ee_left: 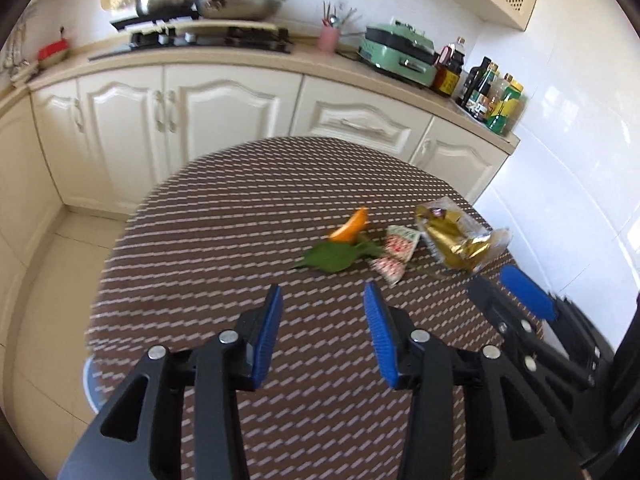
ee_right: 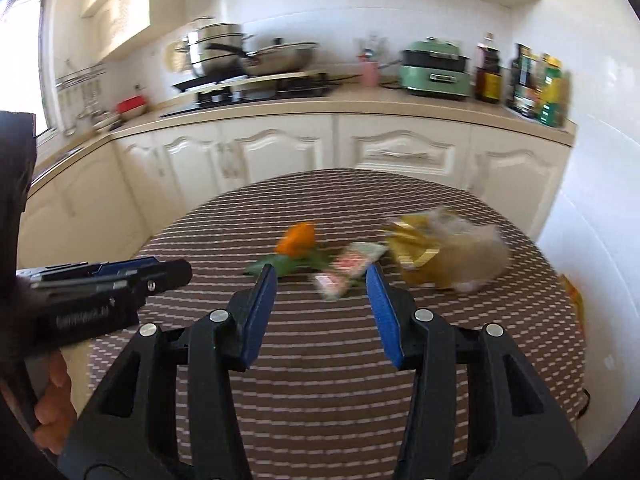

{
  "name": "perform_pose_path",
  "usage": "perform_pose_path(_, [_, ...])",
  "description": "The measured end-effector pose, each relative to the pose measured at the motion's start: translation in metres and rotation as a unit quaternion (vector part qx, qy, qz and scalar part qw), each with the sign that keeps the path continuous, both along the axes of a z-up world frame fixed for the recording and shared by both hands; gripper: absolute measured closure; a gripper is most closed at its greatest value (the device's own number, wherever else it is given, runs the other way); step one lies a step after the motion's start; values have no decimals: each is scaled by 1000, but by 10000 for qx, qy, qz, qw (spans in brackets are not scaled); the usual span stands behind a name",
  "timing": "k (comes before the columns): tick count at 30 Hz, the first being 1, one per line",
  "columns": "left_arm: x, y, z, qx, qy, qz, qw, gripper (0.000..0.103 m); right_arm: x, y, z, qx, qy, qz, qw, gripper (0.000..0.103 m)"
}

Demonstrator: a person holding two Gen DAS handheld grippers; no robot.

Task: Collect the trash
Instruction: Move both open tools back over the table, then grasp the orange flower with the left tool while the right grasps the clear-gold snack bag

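Trash is being shown scattered on a round table [ee_left: 168, 312] with a brown woven, striped cover: a curved orange peel [ee_left: 349, 229], a flat green leaf [ee_left: 332, 258], crinkled red-and-white wrappers [ee_left: 394, 254] and a crumpled gold foil bag [ee_left: 460, 240]. All of it is lying just beyond the fingertips of the left gripper [ee_left: 323, 296] and the right gripper [ee_right: 320, 276]. Both are being held partly open and empty. Bare cloth is being left under each; the table's far edge is being faced by cream cabinets [ee_left: 224, 108].

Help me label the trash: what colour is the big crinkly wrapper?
Gold with clear plastic edges; the wrapper shows sharpest in the left wrist view.
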State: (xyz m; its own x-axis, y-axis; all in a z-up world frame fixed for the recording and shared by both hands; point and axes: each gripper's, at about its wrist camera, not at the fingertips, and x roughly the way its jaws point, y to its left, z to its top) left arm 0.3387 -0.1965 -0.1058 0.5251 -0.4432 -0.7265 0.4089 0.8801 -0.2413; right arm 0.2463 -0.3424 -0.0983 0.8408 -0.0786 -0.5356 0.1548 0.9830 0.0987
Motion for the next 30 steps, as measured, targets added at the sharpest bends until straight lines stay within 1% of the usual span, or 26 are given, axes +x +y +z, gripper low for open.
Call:
perform_pose_path(3, [12, -25, -7, 37, 19, -8, 10000, 57, -2, -34, -4, 77, -29, -301, 9995, 54])
perform_pose_path(5, [21, -43, -12, 149, 8, -81, 9999, 57, -2, -54, -6, 107, -56, -504, 9987, 48])
perform_pose_path(8, [38, -66, -22, 303, -7, -104, 9995, 57, 0, -84, -10, 182, -61, -757, 9969, 47])
perform_pose_path(10, [48, -77, -26, 486, -117, -34, 9987, 57, 3, -96, -13, 277, -33, -824, 9962, 45])
perform_pose_path(12, [56, -86, -29, 727, -280, 8, 9970, 57, 10, -108, -16, 338, 4, -835, 9959, 38])
perform_pose_path(13, [59, -89, -31, 794, -320, -8, 9963, 57, 13, -110, -17, 345, 21, -833, 9959, 34])
perform_pose_path(15, [67, -99, -35, 915, -351, -82, 9951, 57, 24, -118, -20, 465, 73, -766, 9959, 29])
perform_pose_path(17, [73, -104, -41, 957, -270, -152, 9949, 57, 36, -128, -26, 742, 141, -715, 9946, 26])
perform_pose_path(19, [82, -110, -54, 1110, -78, -190, 9936, 58, 49, -137, -35, 879, 301, -733, 9930, 24])
perform_pose_path(20, [85, -111, -58, 1175, -23, -178, 9929, 63, 53, -141, -39, 961, 363, -707, 9922, 24])
perform_pose_path(21, [87, -109, -62, 1187, 46, -187, 9927, 75, 58, -144, -44, 1087, 430, -716, 9906, 24])
perform_pose_path(22, [89, -107, -63, 1129, 101, -203, 9934, 75, 59, -145, -46, 1089, 435, -752, 9902, 24])
perform_pose_path(23, [89, -102, -60, 1017, 114, -199, 9945, 78, 59, -146, -47, 1078, 434, -743, 9904, 25])
perform_pose_path(24, [89, -100, -58, 965, 100, -195, 9951, 83, 59, -146, -48, 1063, 459, -734, 9906, 26])
perform_pose_path(26, [87, -94, -52, 878, 23, -152, 9960, 89, 55, -144, -47, 982, 470, -744, 9913, 40])
perform_pose_path(27, [84, -89, -47, 796, -32, -125, 9967, 89, 54, -142, -47, 931, 479, -750, 9917, 48])
perform_pose_path(28, [81, -84, -43, 726, -65, -101, 9973, 89, 53, -141, -47, 911, 453, -732, 9921, 70])
perform_pose_path(30, [75, -74, -36, 572, -106, -57, 9983, 89, 50, -138, -45, 871, 444, -732, 9925, 73])
